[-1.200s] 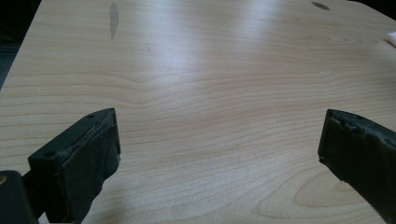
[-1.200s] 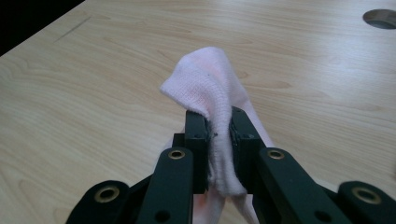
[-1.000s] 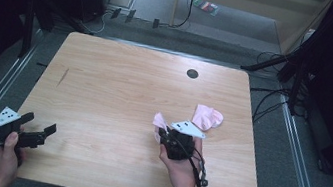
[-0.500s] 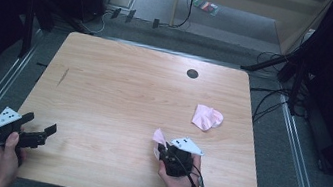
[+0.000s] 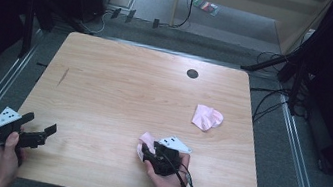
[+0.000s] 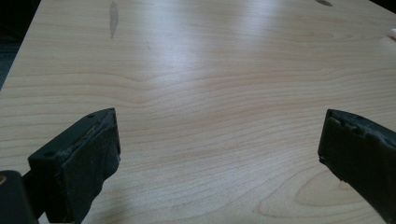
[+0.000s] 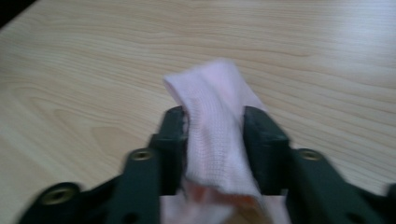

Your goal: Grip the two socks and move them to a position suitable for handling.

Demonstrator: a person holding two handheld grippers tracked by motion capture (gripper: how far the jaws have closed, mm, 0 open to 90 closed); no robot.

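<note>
No readable text, label, brand, number or sign is showing on anything in these pictures.

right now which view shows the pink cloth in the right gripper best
The right gripper view: the pink cloth sits pinched between the jaws. The high view shows a small pink bit at the right gripper.
</note>
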